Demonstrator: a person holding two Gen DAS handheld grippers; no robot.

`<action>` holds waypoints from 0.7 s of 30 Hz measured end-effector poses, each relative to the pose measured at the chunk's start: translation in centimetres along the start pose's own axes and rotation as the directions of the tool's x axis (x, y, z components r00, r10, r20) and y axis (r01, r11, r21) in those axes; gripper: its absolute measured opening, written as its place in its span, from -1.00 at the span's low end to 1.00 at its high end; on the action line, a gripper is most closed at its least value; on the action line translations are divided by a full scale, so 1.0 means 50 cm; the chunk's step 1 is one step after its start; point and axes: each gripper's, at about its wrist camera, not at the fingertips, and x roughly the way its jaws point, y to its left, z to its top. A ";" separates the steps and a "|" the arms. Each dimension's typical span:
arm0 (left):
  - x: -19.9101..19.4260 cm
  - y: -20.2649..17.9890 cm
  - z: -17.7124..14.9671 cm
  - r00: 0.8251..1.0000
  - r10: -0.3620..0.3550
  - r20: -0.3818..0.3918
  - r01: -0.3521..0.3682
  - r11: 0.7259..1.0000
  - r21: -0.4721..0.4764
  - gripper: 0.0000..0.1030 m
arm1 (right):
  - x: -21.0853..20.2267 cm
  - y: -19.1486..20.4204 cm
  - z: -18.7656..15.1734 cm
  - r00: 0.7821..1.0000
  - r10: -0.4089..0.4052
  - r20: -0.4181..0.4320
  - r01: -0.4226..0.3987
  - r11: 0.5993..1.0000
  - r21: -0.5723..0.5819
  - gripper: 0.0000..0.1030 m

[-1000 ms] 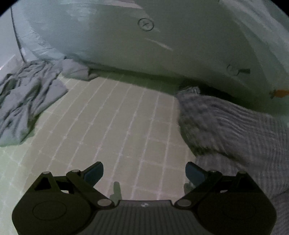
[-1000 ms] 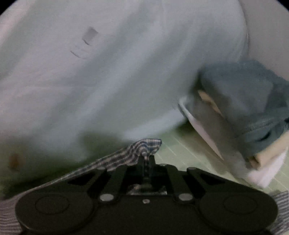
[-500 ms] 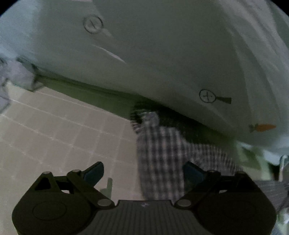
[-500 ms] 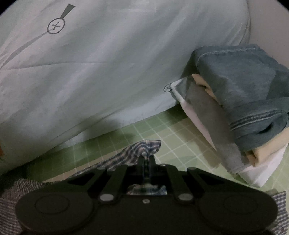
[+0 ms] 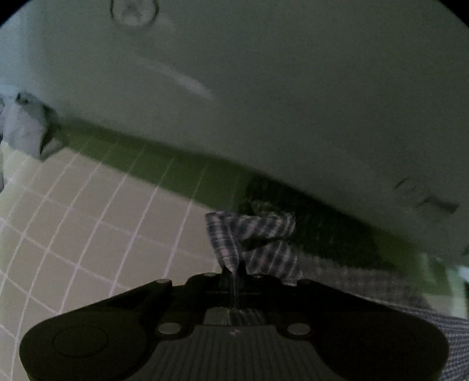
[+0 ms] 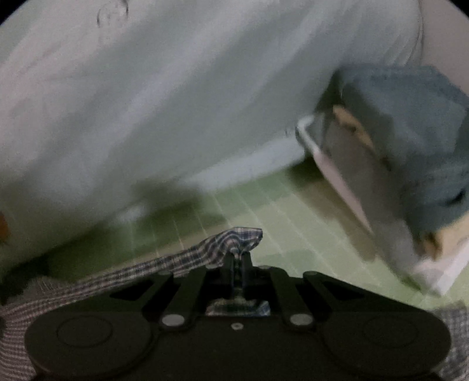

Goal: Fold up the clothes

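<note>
Now my left gripper [image 5: 233, 271], wide apart over the bare green mat [image 5: 88, 240] a second ago, is closing on a corner of the checked garment [image 5: 249, 237], while my right gripper [image 6: 239, 265] stays clamped on another, so I judge both are secured for folding.

Most of the checked garment [image 5: 258, 243] is out of sight: in the left wrist view it runs behind the left tool [image 5: 233, 274] and off the lower right edge. In the right wrist view it passes under the right tool [image 6: 239, 268] and out at both lower corners. That view is smeared by blur, so the folded stack [image 6: 410, 164] shows only as bands of blue, tan and white. The print [image 5: 133, 11] on the pale bedding [image 5: 293, 88] is cut by the top edge and too blurred to read.
</note>
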 end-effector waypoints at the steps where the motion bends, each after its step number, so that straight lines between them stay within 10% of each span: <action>1: -0.009 0.002 -0.003 1.000 0.012 0.006 -0.012 1.000 0.007 -0.64 | -0.004 0.004 -0.004 1.000 -0.002 0.003 0.002 1.000 -0.001 -0.91; 5: -0.066 -0.002 -0.011 0.998 0.045 0.052 -0.047 0.998 0.048 0.53 | -0.039 0.025 -0.014 0.999 0.009 0.032 -0.008 1.000 -0.020 -0.91; 14: -0.276 0.061 -0.164 0.995 0.059 0.085 -0.059 0.998 -0.005 0.64 | -0.239 0.152 -0.116 0.974 0.166 0.152 -0.121 0.956 -0.268 -0.91; 21: -0.398 0.107 -0.369 0.994 0.097 0.049 -0.096 0.995 -0.024 0.64 | -0.362 0.267 -0.319 0.966 0.227 0.124 -0.106 0.783 -0.613 -0.91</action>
